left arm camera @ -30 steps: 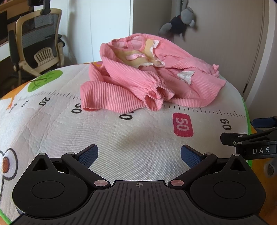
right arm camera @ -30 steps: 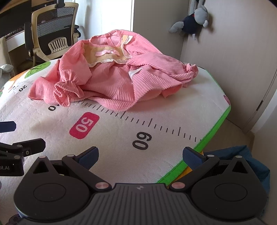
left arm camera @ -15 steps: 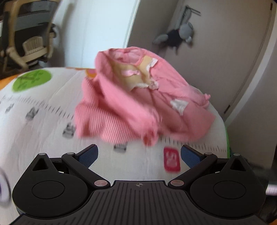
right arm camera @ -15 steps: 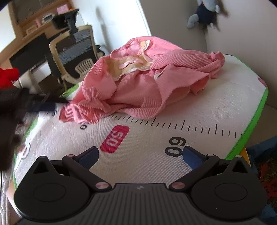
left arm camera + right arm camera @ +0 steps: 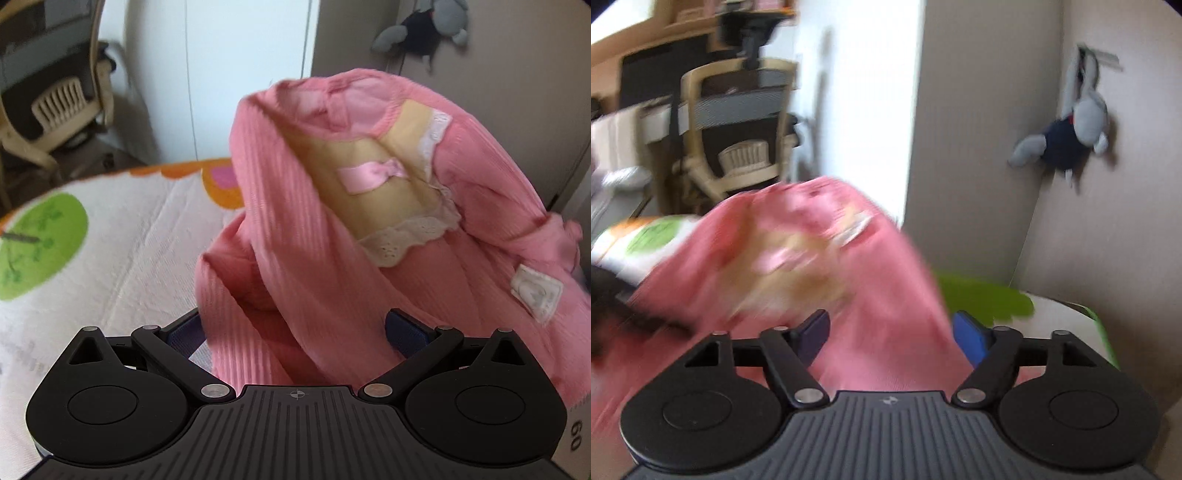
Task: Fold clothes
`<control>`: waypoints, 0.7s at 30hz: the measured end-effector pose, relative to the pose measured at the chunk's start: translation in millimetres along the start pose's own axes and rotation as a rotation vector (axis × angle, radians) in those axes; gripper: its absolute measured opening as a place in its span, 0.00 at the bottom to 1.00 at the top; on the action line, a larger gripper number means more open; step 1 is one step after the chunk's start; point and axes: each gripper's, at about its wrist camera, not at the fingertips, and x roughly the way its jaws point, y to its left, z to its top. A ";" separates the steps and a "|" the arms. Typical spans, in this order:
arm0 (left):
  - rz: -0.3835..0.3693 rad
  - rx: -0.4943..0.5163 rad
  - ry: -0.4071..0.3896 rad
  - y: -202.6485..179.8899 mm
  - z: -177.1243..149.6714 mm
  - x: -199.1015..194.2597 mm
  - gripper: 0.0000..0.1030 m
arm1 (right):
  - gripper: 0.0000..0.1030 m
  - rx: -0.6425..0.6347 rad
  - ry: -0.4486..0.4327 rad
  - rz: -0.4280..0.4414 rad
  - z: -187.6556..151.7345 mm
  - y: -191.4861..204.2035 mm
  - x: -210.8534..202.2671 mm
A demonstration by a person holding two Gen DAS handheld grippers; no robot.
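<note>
A pink ribbed child's garment [image 5: 295, 221] with a yellow lace-trimmed chest panel and a small pink bow lies crumpled on a printed play mat [image 5: 129, 240]. My left gripper [image 5: 295, 328] is right at its near edge, open wide, with a pink sleeve fold lying between the blue pads. In the blurred right wrist view the same garment [image 5: 879, 266] fills the lower middle. My right gripper [image 5: 892, 336] has pink cloth between its blue pads; its jaws are closing and still stand apart.
The mat [image 5: 1063, 321] has a green border and ends near a beige wall on the right. A grey plush toy [image 5: 1067, 136] hangs on that wall. An office chair [image 5: 55, 107] stands beyond the mat's far left edge.
Both grippers have moved forward from the mat's near side up to the garment, which now lies between their pads. The right gripper's jaws have narrowed.
</note>
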 end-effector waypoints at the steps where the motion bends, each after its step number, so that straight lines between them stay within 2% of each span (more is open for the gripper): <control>1: -0.009 -0.024 -0.010 4.3 -0.9 0.9 1.00 | 0.66 0.037 0.027 0.009 2.8 -5.8 24.8; 2: -0.011 -0.036 -0.024 6.3 -1.9 0.6 1.00 | 0.62 0.086 0.069 0.030 1.0 -11.1 45.5; 3: -0.010 -0.047 -0.038 7.9 -3.0 0.0 1.00 | 0.52 0.147 0.124 0.061 -5.4 -15.9 62.1; 4: -0.013 -0.060 -0.052 9.9 -4.6 -0.7 1.00 | 0.50 0.195 0.131 0.077 -11.4 -17.1 67.5; 5: -0.016 -0.074 -0.065 12.1 -6.2 -1.4 1.00 | 0.49 0.209 0.114 0.090 -15.3 -13.6 61.3; 6: -0.017 -0.071 -0.069 11.0 -8.7 -3.5 0.98 | 0.40 0.202 0.125 0.130 -18.5 -8.1 52.9; 7: -0.017 -0.065 -0.071 9.2 -11.5 -6.0 0.95 | 0.37 0.196 0.142 0.186 -22.6 -1.5 43.1; 8: -0.035 -0.056 -0.064 7.3 -15.3 -10.9 0.93 | 0.37 0.180 0.159 0.231 -27.2 6.4 32.1; 10: -0.080 -0.038 -0.046 3.5 -23.3 -21.7 0.71 | 0.36 0.110 0.193 0.292 -41.2 27.2 3.5; 13: -0.166 -0.036 0.008 -2.6 -44.6 -44.9 0.57 | 0.36 -0.002 0.248 0.382 -73.9 57.4 -50.8; 16: -0.232 -0.020 0.083 -18.7 -85.9 -84.9 0.56 | 0.36 -0.102 0.271 0.441 -108.3 67.0 -105.8; 18: -0.282 0.031 0.137 -33.5 -118.5 -115.2 0.56 | 0.36 -0.117 0.279 0.457 -123.0 61.8 -132.7; 21: -0.327 0.116 0.199 -50.7 -160.6 -159.0 0.57 | 0.36 -0.116 0.233 0.397 -127.1 47.8 -160.6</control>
